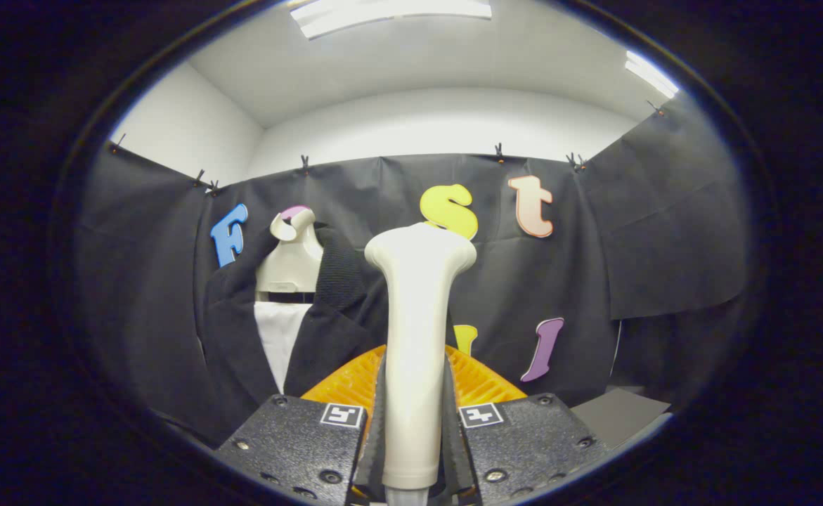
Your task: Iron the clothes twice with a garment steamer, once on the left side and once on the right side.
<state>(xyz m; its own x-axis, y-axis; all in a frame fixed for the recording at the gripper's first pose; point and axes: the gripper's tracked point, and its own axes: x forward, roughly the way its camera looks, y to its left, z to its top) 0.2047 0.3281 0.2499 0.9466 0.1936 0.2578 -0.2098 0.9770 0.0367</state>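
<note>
The gripper is closed on the garment steamer, both fingers pressing its pale handle, which stands upright between them with the flared head at the top. Beyond the fingers and off to their left, well apart from the steamer head, a dark jacket hangs open on a cream mannequin torso, a white panel showing down its front. Judging from that gap, the steamer is in hand but neither pass looks under way: left and right sides both seem still to do. The jacket's fabric looks dark, matte and loosely draped.
</note>
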